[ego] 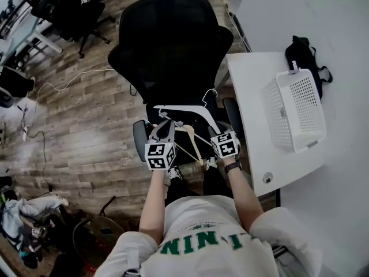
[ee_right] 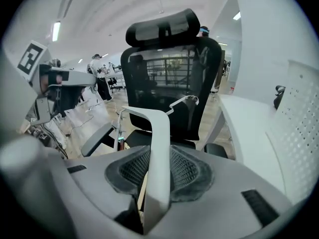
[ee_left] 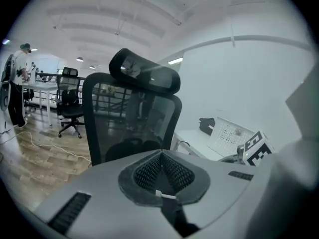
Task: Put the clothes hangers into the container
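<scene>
You are looking steeply down at your own arms, both held out over the seat of a black office chair [ego: 170, 45]. Your right gripper [ee_right: 159, 156] is clamped on a white clothes hanger [ee_right: 160, 131]. One arm of the hanger runs up between the mesh pads, which press on it from both sides. Its metal hook curls toward the chair back. A thin tan strip shows just beside the white arm, low between the same pads. Whether it is gripped too cannot be told.

In the head view a pale wooden hanger [ego: 193, 142] slants between the two grippers, just below the white one.

Your left gripper [ee_left: 160, 163] has its fingers together — the pads meet at their tips, and no hanger shows between them.

The container — a white perforated basket [ego: 275, 111] — stands on the white table [ego: 248, 91] to your right, well apart from both grippers. A black bag [ego: 300, 53] lies touching its far end. Loose cables trail over the wooden floor [ego: 86, 126] to your left.
</scene>
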The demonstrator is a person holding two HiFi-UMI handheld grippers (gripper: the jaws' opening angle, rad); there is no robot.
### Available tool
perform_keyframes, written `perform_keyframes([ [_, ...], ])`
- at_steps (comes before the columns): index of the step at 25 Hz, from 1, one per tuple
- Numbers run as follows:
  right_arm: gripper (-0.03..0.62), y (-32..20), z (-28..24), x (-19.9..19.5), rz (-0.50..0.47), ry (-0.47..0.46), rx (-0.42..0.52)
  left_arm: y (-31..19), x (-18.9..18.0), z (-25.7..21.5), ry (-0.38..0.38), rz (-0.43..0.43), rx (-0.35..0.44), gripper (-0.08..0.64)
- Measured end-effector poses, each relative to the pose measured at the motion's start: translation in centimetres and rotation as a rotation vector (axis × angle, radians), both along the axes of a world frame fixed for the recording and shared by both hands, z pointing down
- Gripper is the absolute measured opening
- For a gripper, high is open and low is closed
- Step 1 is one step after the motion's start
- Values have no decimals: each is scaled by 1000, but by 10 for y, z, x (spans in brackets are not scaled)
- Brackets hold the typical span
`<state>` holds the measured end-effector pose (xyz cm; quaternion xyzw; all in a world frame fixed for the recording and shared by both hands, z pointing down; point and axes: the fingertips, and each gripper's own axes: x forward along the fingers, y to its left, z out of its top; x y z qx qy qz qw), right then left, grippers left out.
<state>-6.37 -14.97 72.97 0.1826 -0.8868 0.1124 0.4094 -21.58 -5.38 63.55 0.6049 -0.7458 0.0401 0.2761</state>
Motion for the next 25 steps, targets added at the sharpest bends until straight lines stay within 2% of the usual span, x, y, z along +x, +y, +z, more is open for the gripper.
perform_keyframes([
  [5,137,-12,-76,7,-16,-51,60,-8,13,-49,20,37,29,12],
  [15,137,-47,-201,53,-40,-99,174,-46,47,-151,-49,159,136,12],
  [19,137,-64,-241,82,-17,-121,221,-73,70,-181,-73,236,186,12],
  [25,137,-96,-289,138,78,-141,299,-119,119,-209,-75,382,247,12],
])
